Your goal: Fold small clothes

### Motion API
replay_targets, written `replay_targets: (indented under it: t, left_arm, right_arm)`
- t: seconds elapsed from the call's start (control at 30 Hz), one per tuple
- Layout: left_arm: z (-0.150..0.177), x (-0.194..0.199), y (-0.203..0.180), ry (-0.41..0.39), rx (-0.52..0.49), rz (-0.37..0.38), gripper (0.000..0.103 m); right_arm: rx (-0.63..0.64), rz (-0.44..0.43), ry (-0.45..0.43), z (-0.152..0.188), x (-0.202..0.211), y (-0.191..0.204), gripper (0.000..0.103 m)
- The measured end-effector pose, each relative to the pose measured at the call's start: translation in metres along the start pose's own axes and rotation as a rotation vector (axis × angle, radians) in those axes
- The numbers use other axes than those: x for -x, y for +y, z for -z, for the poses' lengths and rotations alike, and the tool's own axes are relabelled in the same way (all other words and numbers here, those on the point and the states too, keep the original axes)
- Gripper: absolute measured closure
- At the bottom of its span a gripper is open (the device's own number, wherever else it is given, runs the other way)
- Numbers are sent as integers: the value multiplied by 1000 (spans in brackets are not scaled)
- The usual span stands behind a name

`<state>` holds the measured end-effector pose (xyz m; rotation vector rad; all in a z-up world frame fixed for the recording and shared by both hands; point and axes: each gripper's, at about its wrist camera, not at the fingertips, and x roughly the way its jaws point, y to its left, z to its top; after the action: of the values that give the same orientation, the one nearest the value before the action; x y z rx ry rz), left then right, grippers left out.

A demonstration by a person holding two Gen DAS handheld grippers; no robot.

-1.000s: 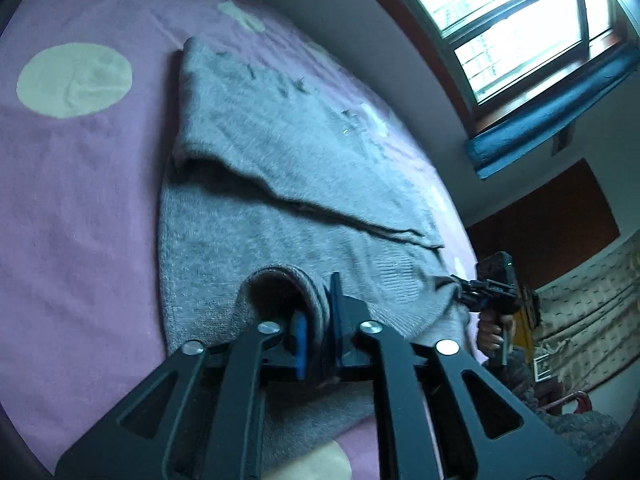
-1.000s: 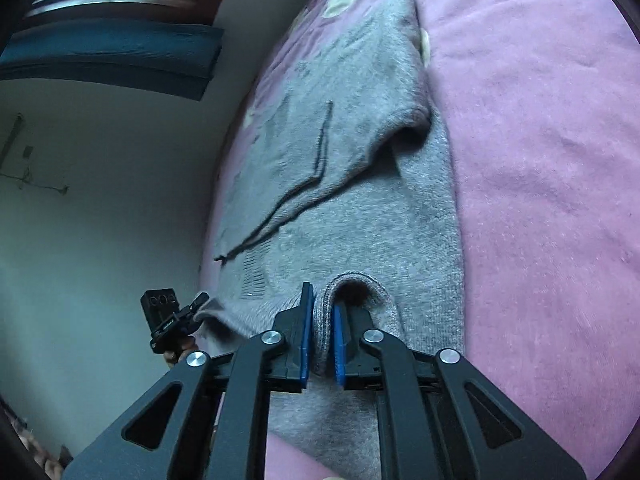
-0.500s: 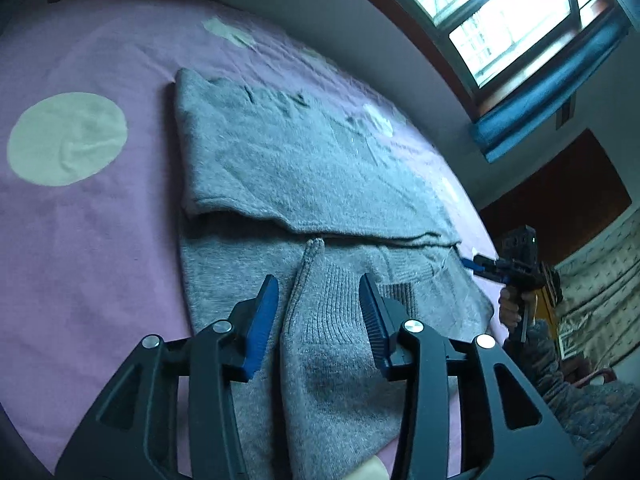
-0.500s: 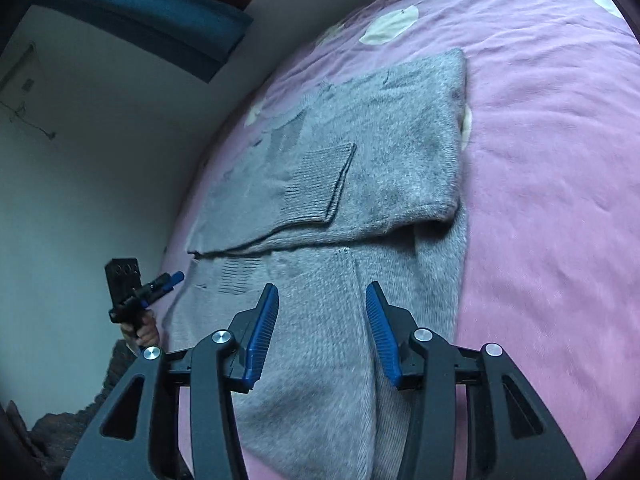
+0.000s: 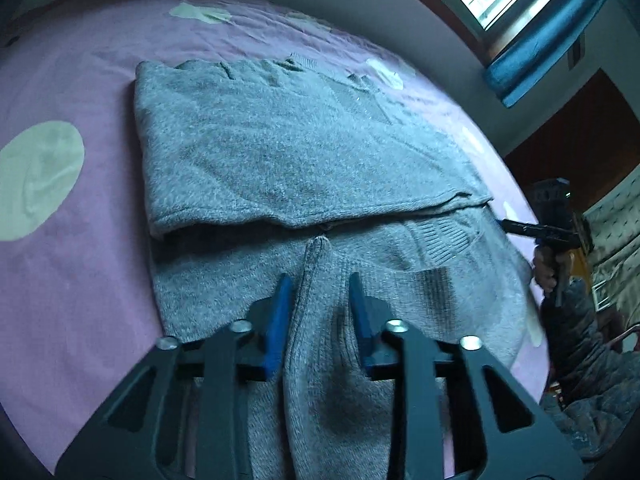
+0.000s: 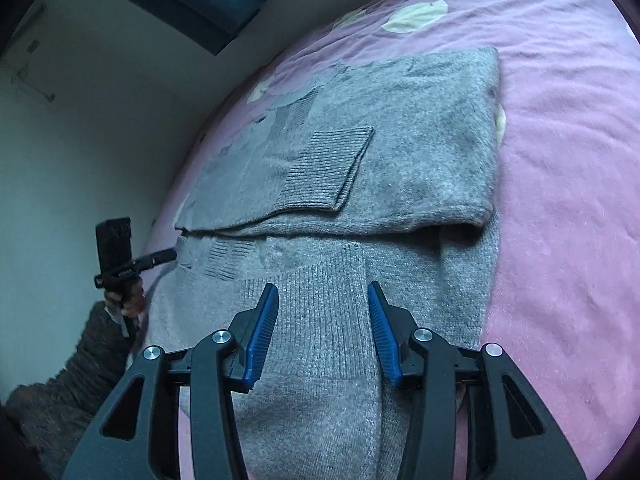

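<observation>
Pink spotted bedspread [image 6: 568, 200] carries the grey sweater [image 6: 420, 152], long axis running across both views. Left gripper [image 5: 318, 292], jaws just narrowing, straddles a loose sleeve ridge unpinched. Right gripper [image 6: 322, 300] stands open above the near hem; neither holds cloth.

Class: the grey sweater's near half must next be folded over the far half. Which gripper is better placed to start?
Probably left. The left gripper straddles a raised ridge of the grey sweater; the right gripper hovers open over flat knit.
</observation>
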<state>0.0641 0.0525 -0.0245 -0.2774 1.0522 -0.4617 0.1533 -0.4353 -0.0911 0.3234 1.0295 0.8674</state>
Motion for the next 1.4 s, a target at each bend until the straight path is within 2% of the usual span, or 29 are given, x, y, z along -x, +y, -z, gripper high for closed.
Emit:
replay_targets:
  t: [0.1,0.23,0.37,0.53,0.7,0.83,0.93,1.07,1.33,1.4]
  left_arm:
    - [0,-3,-5,16,-40,-33,85]
    - [0,-4,-10,27,-76,-64,87]
    - [1,-5,-14,29,-93,-84,98]
    - [6,2,-27,-3,-141,-149,99]
    - [14,33,-39,-106,-154,-215,100]
    - [9,65,-43,-205,-140,-236,99]
    - [-6,80,-44,-271,-134,-251,99]
    - [-43,83,-38,-332,-110,-276,99]
    - [-123,46,-11,-345,-93,-366,99]
    - [-138,35,-3,-347,-70,-376,99]
  right_arm:
    - [48,68,13,1,-3,7,68]
    - [84,113,20,0,-5,11,83]
    - [93,136,11,1,-6,14,96]
    - [101,158,-23,5,3,22,98]
    - [137,171,-96,7,31,38,98]
    - [155,166,-173,-3,54,51,99]
    - [161,163,-229,-21,65,56,99]
    - [140,155,-282,-59,65,53,99]
    - [77,183,-314,-141,33,30,99]
    - [54,188,-315,-152,25,23,99]
